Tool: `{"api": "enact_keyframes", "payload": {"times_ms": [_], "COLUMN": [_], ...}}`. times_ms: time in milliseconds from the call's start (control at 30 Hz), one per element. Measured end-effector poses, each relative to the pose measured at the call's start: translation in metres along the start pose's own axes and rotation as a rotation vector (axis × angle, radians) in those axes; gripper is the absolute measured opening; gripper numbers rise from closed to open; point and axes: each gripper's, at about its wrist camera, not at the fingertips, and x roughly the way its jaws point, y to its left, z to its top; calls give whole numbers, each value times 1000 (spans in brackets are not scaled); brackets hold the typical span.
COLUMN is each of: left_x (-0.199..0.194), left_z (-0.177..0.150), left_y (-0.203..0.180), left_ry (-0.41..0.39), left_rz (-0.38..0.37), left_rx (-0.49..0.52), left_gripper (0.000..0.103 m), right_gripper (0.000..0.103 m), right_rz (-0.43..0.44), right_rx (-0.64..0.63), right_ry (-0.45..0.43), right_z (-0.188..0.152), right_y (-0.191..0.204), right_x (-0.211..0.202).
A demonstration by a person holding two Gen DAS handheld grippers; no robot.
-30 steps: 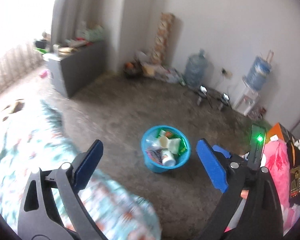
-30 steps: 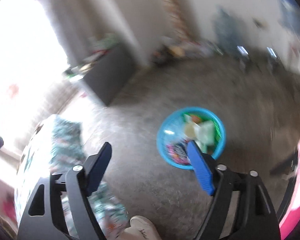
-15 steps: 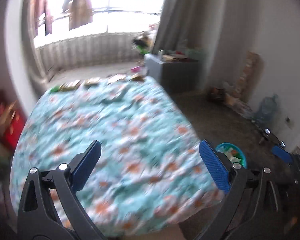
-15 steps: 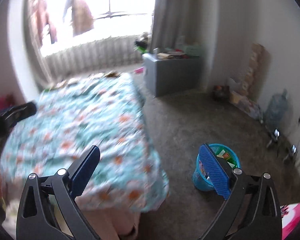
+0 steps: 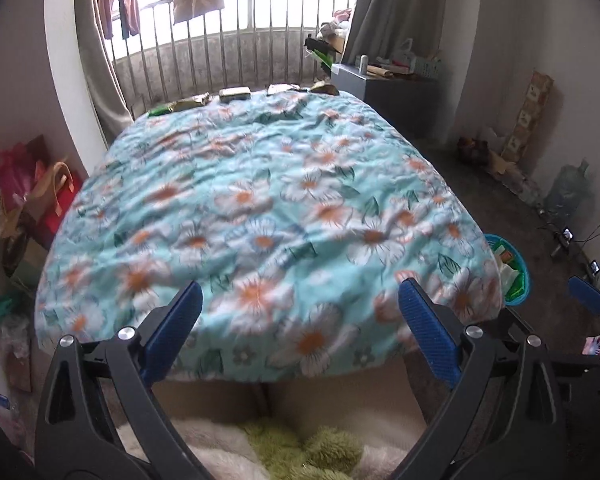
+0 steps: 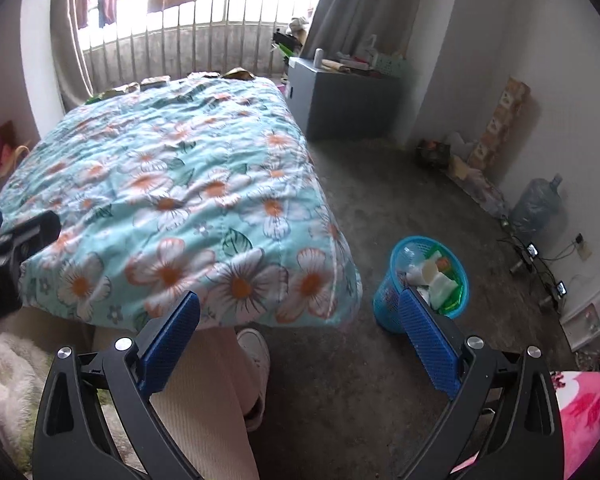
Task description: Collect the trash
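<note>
A blue mesh trash basket (image 6: pixel 420 280), full of wrappers and cups, stands on the floor by the bed's near right corner; it shows partly behind the bedspread in the left wrist view (image 5: pixel 512 268). Several wrappers (image 5: pixel 220 96) lie along the far edge of the bed; they also show in the right wrist view (image 6: pixel 156 82). My left gripper (image 5: pixel 300 320) is open and empty above the bed's near edge. My right gripper (image 6: pixel 300 328) is open and empty, above the floor just left of the basket.
The bed with a floral turquoise bedspread (image 5: pixel 268 208) fills the middle. A grey cabinet (image 6: pixel 340 100) stands beyond it by the curtain. Water jugs (image 6: pixel 536 204) and cables line the right wall. Bags (image 5: pixel 40 192) are piled at the left wall. The person's leg and shoe (image 6: pixel 256 352) are below.
Both grippers have swung up and left from looking down at the basket to facing the bed and window. The views have steadied. Both grippers stayed open.
</note>
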Motion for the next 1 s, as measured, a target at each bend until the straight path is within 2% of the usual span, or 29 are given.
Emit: {"api": "enact_keyframes", "payload": {"times_ms": [133,333,533,1000], "left_x": [6,11,14,18], "left_z": [-5,-2,-2,-1], "left_y": [-3,4,1,-26], "left_ry": [36,61,83,114], "left_rz": [22,31,41,12], "left_rx": [27,-20,-24,23], "left_gripper": [94,94,94,94], "right_gripper": [97,97,97,97], "right_rz": [-2,-7,-14,-26], "right_rx": [17,44,31,71], "right_ry": [32,41,43,40], "right_z": [-5,-10,-10,-10], "right_y": [-2,-8,-9,-28], "right_x": [8,13,16,19]}}
